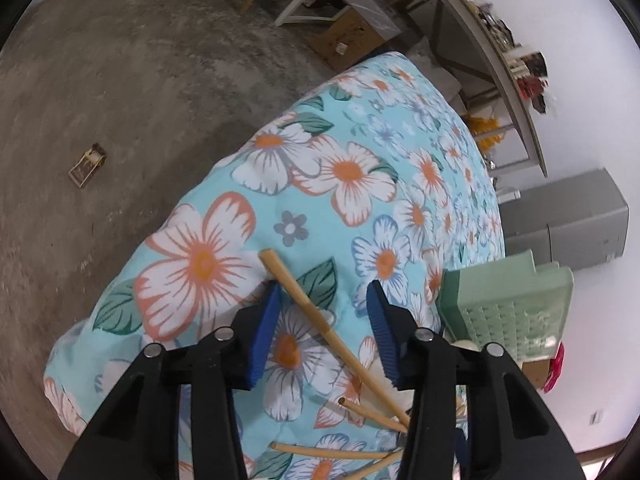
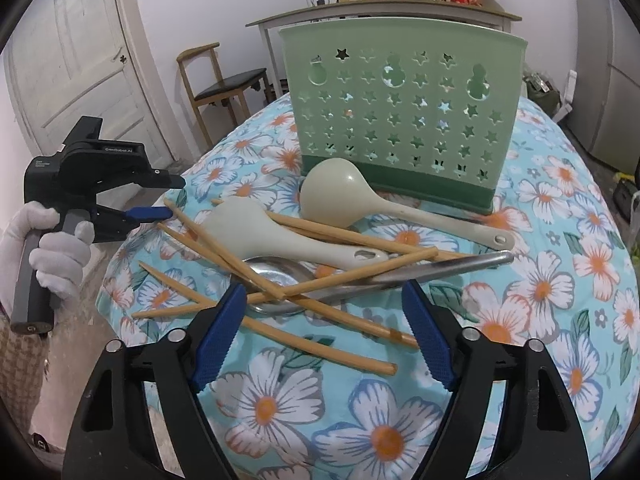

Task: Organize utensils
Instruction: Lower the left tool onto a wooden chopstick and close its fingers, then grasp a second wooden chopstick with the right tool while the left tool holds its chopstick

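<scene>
Several bamboo chopsticks point(image 2: 360, 269), two cream plastic spoons point(image 2: 340, 196) point(image 2: 248, 224) and a metal spoon point(image 2: 276, 273) lie in a crossed heap on the floral tablecloth point(image 2: 540, 280). A green perforated utensil holder point(image 2: 400, 120) stands upright behind them. My right gripper point(image 2: 324, 292) hovers open just in front of the heap, with the chopsticks and the metal spoon's handle lying across its gap. My left gripper point(image 1: 324, 286) is open around one chopstick point(image 1: 320, 322), which lies close to the left pad. In the right wrist view the left gripper point(image 2: 166, 198) is at the table's left edge, held by a gloved hand point(image 2: 60, 248).
The holder point(image 1: 508, 312) is at the right in the left wrist view. The table's edge drops to a bare concrete floor point(image 1: 120, 80) with a small box point(image 1: 87, 165) on it. A wooden chair point(image 2: 224, 84), a cluttered side table point(image 2: 380, 12) and a door point(image 2: 80, 60) stand behind.
</scene>
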